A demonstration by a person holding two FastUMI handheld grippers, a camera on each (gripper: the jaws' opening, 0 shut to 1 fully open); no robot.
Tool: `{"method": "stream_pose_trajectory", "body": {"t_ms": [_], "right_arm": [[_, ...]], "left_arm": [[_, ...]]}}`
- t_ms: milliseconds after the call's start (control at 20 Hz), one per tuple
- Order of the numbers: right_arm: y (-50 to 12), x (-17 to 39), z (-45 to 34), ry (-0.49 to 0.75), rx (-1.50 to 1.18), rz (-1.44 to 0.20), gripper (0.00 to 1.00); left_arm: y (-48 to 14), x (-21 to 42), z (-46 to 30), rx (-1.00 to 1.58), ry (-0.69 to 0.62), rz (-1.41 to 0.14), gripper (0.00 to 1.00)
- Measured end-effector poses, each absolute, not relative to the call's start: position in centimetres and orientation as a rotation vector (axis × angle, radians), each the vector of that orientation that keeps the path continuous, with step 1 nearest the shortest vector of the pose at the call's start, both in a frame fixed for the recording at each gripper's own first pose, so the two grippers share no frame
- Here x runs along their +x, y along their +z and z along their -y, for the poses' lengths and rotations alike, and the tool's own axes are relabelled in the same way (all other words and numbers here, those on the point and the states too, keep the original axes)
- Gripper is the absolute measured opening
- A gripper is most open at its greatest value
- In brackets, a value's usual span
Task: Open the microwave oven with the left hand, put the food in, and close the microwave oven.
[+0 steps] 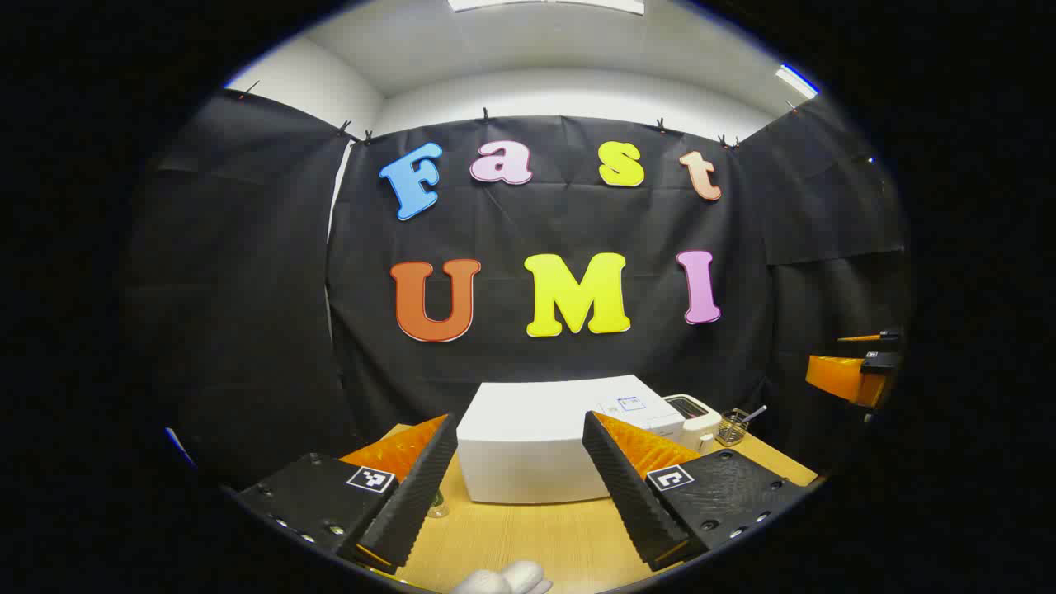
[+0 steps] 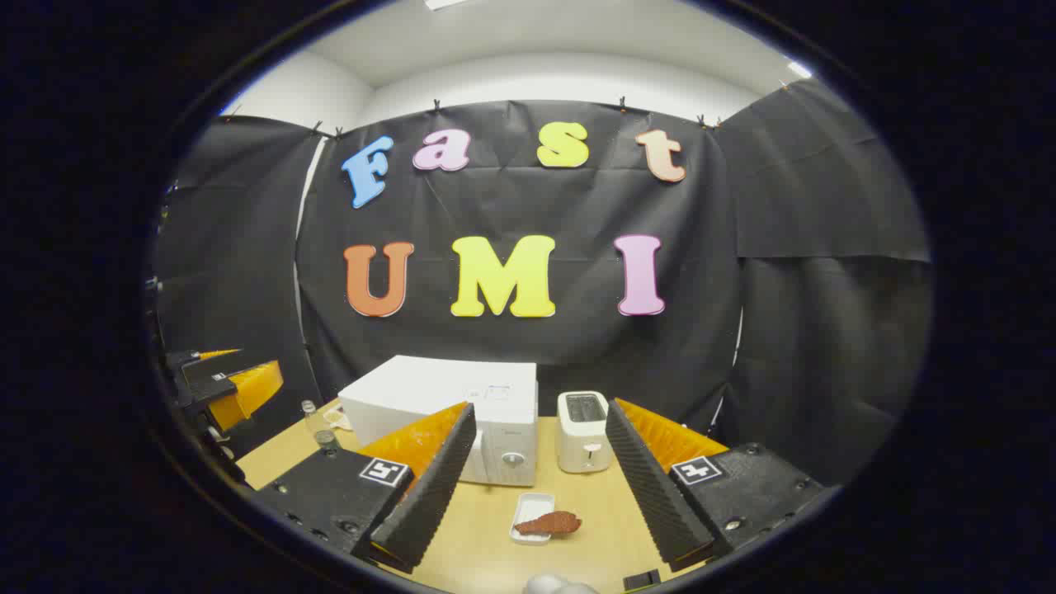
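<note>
Left gripper view
- Left gripper [image 1: 520, 487]: seen at the bottom with its fingers spread wide; nothing is held between them.
- Microwave oven [image 1: 536, 445]: a white box set on the wooden table [image 1: 528, 536], framed in the gap between the fingers and apart from them; its door is shut.
- Writing: a small label [image 1: 631, 403] is seen on the oven's top, too small to be read; square coded markers are fixed on both finger mounts.
- Other things: a white toaster [image 1: 689, 417] is placed just beside the oven, and a wire holder [image 1: 730, 427] near it.
- Right gripper [image 1: 854, 371]: seen at the right edge, cut off; its jaw state cannot be told here.
- Hard to make out: a pale rounded shape at the bottom edge is cut off.

Right gripper view
- Right gripper [image 2: 536, 487]: fingers spread wide, nothing held.
- Food [image 2: 549, 522]: a reddish-brown piece laid on a small white tray [image 2: 532, 503], between the fingers and apart from them, in front of the oven.
- Microwave oven [image 2: 437, 396]: partly hidden behind one finger; a dial is seen on its front.
- Toaster [image 2: 582, 441]: upright, just beside the oven.
- Left gripper [image 2: 235, 384]: seen at the left edge, cut off.
- Bottle [image 2: 313, 421]: small and clear, near the oven's far side.
</note>
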State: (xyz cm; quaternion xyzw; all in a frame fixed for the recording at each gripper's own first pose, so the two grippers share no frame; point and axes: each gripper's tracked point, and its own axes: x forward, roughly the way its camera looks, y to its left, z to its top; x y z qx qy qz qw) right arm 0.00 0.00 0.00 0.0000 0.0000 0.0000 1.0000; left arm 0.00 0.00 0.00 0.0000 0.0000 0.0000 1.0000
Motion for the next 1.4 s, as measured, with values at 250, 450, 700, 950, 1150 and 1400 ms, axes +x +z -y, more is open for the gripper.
{"method": "stream_pose_trajectory", "body": {"t_ms": [250,450,700,950,1150,1400], "right_arm": [[0.2,0.7,0.6,-0.004,-0.013,0.002,1.0],[0.3,0.8,1.5,-0.014,-0.018,0.003,1.0],[0.7,1.1,3.4,-0.032,0.006,-0.006,1.0],[1.8,1.0,6.7,-0.069,0.004,-0.03,1.0],[2.4,0.7,9.5,-0.125,-0.042,-0.052,1.0],[1.0,0.1,11.7,-0.178,-0.078,-0.109,1.0]], "left_arm": [[0.0,0.8,0.4,0.002,0.003,0.008,0.95],[-0.3,1.4,1.1,0.014,-0.004,0.006,0.95],[-2.2,2.8,3.5,0.023,-0.028,-0.004,0.95],[-6.4,5.3,8.3,0.028,-0.08,-0.001,0.95],[-11.4,8.5,13.4,0.012,-0.149,-0.035,0.95],[-18.1,12.7,17.1,0.003,-0.166,-0.128,0.95]]}}
